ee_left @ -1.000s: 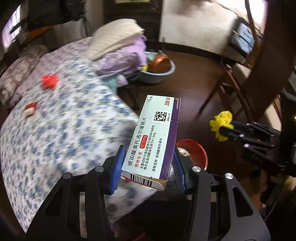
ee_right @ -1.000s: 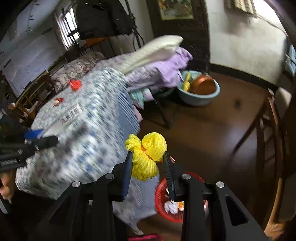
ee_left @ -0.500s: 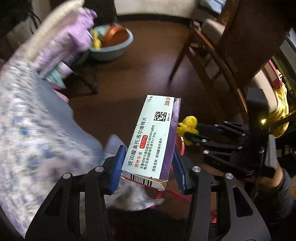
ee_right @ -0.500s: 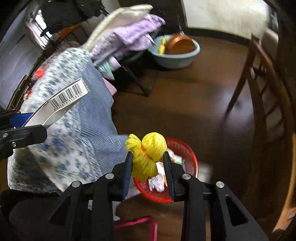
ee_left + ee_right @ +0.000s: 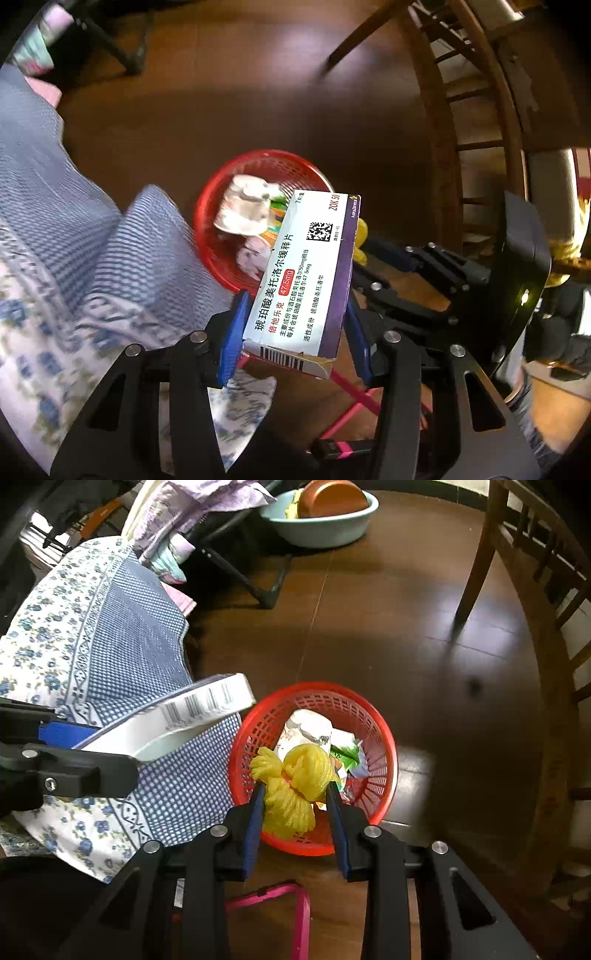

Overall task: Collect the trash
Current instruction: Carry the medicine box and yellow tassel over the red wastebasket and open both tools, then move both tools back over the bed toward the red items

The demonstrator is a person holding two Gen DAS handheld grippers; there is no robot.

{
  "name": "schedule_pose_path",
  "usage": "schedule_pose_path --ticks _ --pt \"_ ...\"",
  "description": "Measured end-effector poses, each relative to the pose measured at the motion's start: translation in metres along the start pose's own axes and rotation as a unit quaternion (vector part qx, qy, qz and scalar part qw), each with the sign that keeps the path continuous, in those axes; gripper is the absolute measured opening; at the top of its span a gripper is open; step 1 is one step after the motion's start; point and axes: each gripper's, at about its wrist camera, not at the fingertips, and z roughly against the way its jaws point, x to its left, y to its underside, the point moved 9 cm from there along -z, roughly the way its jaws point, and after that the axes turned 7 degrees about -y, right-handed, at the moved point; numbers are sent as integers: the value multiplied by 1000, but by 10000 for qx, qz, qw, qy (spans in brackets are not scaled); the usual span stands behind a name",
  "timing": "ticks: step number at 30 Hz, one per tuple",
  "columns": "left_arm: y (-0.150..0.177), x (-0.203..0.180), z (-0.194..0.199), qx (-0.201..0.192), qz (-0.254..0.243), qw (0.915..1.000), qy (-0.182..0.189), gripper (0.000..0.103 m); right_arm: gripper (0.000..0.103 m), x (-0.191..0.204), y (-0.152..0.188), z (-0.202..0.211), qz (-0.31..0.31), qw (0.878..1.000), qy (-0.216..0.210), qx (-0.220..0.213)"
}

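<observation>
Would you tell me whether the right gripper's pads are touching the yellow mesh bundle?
Touching. The right wrist view shows the yellow mesh bundle pinched between both blue pads of the right gripper, with no gap either side.

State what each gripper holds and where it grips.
Left gripper: medicine box, clamped across its lower end. Right gripper: yellow net wad, pinched at its sides.

A dark brown wooden floor (image 5: pixel 388 620) carries a red mesh basket (image 5: pixel 376 738) of crumpled trash, a light green basin (image 5: pixel 325 528) near a folding stand's legs (image 5: pixel 255 583), and a wooden chair (image 5: pixel 480 565).
</observation>
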Motion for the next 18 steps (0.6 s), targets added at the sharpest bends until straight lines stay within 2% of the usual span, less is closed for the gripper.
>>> schedule_pose_path --ticks 5,7,9,13,18 --pt "-1 -5 -23 340 230 9990 162 52 36 -2 -1 -7 42 9999 112 2" --pt "-1 -8 -27 488 345 9978 271 62 47 -4 -2 -6 64 9999 127 -33" --pt "-1 -8 -27 531 490 9966 387 78 54 -6 -3 -3 70 9997 209 -86" --pt "-3 -4 -16 412 657 9958 477 78 56 -9 -4 4 123 9989 449 -71" --pt "-1 -11 10 166 543 9975 430 79 61 -11 -11 23 109 9979 584 -247"
